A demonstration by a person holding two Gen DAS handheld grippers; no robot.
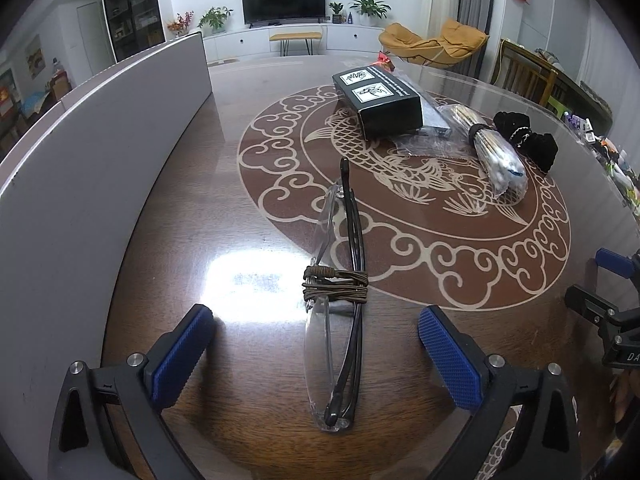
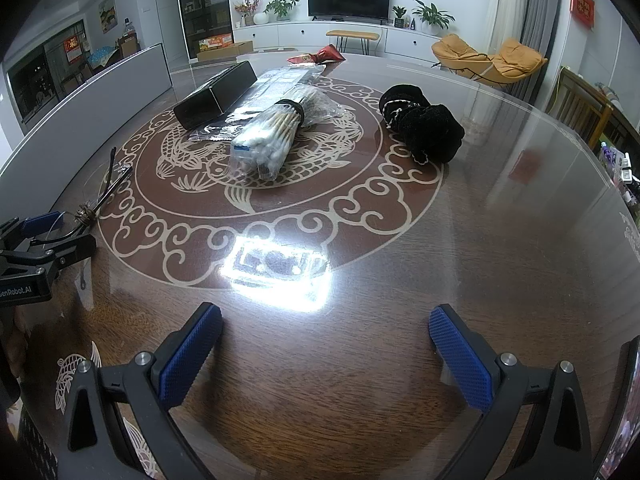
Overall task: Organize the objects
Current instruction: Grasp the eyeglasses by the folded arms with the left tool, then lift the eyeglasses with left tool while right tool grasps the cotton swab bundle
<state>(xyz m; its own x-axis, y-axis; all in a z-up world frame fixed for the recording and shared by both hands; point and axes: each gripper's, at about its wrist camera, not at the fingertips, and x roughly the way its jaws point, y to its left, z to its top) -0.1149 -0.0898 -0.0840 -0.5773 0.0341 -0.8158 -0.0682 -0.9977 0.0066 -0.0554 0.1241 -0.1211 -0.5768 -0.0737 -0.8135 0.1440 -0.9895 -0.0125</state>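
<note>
Folded rimless glasses (image 1: 340, 320), bound with brown cord, lie on the round table between the open fingers of my left gripper (image 1: 316, 332); the blue pads stand apart from them. The glasses also show at the left in the right wrist view (image 2: 100, 200). My right gripper (image 2: 324, 332) is open and empty over bare table. A black box (image 1: 380, 100), a bag of cotton swabs (image 1: 496, 152) and a black velvet scrunchie (image 1: 528, 136) lie at the table's middle; they also show in the right wrist view as the box (image 2: 216, 92), the swabs (image 2: 268, 140) and the scrunchie (image 2: 424, 120).
A long grey panel (image 1: 100, 152) stands along the table's left edge. A flat plastic packet (image 2: 276, 80) lies behind the swabs, and a red packet (image 2: 320, 56) at the far edge. Small items crowd a shelf at the right (image 1: 616, 160).
</note>
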